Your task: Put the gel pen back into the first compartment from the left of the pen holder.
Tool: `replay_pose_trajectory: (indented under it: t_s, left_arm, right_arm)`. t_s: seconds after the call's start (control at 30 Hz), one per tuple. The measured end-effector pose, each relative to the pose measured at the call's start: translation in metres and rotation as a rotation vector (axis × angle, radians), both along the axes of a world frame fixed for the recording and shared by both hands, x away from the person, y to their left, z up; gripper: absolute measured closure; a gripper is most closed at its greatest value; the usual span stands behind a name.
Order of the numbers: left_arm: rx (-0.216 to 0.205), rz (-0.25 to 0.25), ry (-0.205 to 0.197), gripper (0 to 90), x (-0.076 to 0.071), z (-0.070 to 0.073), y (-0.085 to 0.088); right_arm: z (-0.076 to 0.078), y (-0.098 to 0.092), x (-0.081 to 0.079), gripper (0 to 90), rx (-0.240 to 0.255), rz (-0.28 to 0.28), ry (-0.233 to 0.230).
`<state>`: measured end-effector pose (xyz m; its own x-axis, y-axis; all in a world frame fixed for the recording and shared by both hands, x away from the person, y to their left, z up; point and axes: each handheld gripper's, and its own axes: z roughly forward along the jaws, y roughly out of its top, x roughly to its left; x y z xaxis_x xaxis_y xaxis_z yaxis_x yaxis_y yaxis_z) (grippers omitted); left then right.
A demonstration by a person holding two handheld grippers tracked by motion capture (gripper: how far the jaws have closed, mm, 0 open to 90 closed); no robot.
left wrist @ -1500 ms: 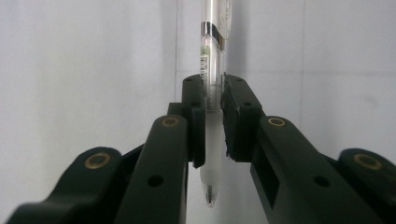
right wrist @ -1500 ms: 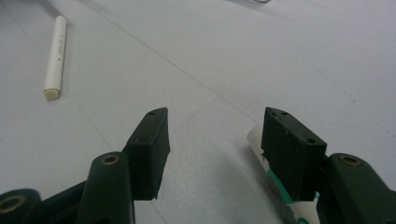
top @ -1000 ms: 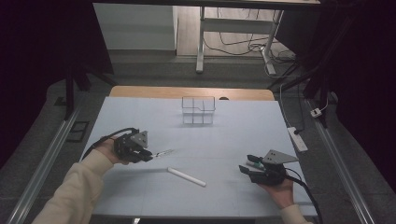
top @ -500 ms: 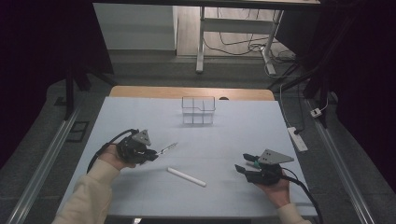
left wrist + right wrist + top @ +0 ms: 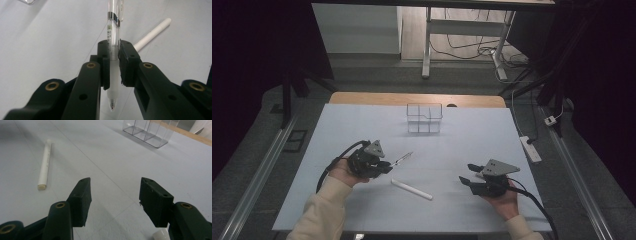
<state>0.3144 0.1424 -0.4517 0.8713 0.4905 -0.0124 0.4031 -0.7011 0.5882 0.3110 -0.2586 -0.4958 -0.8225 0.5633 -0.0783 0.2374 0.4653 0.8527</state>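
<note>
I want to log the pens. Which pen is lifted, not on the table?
The clear pen, clamped in the left gripper. The white pen lies on the table.

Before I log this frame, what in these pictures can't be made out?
- Clear pen: its upper end is cut off by the top edge of the left gripper view; its label print is too small to read.
- Clear organizer: in the high view, too small to tell whether anything is inside; in the right gripper view the top edge cuts it off.
- Small white object: mostly hidden behind the right gripper and cropped by the bottom edge.
</note>
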Motion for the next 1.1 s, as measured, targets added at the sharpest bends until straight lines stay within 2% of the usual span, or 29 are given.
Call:
replay_pose_trajectory:
  t_s: [0.17, 0.33, 0.43, 0.53, 0.8, 0.87, 1.03, 1.1]
  left_arm:
    - [0.003, -0.027, -0.004, 80.0, 0.000, 0.000, -0.014]
    - [0.002, -0.049, -0.023, 80.0, -0.003, 0.001, -0.022]
    - [0.005, -0.048, -0.018, 80.0, -0.004, 0.000, -0.025]
    - [0.005, -0.060, -0.013, 80.0, -0.004, -0.001, -0.030]
    - [0.004, -0.080, 0.000, 80.0, 0.001, -0.003, -0.040]
    - [0.005, -0.083, 0.004, 79.9, 0.002, -0.004, -0.042]
    - [0.015, -0.084, 0.013, 80.0, 0.005, -0.006, -0.050]
    - [0.016, -0.085, 0.018, 80.0, 0.006, -0.007, -0.053]
  right_arm:
    - [0.000, 0.001, -0.001, 42.5, -0.015, 0.000, -0.006]
    - [0.004, 0.005, -0.003, 42.5, 0.014, 0.006, -0.005]
    - [0.008, 0.011, -0.005, 42.5, 0.020, 0.016, -0.022]
    - [0.010, 0.018, -0.006, 42.5, 0.034, 0.034, -0.020]
    - [0.014, 0.029, -0.011, 42.4, 0.022, 0.057, -0.035]
    - [0.015, 0.032, -0.011, 42.4, 0.032, 0.062, -0.038]
    - [0.015, 0.040, -0.011, 42.3, 0.046, 0.085, -0.021]
    - [0.015, 0.043, -0.011, 42.1, 0.031, 0.092, -0.026]
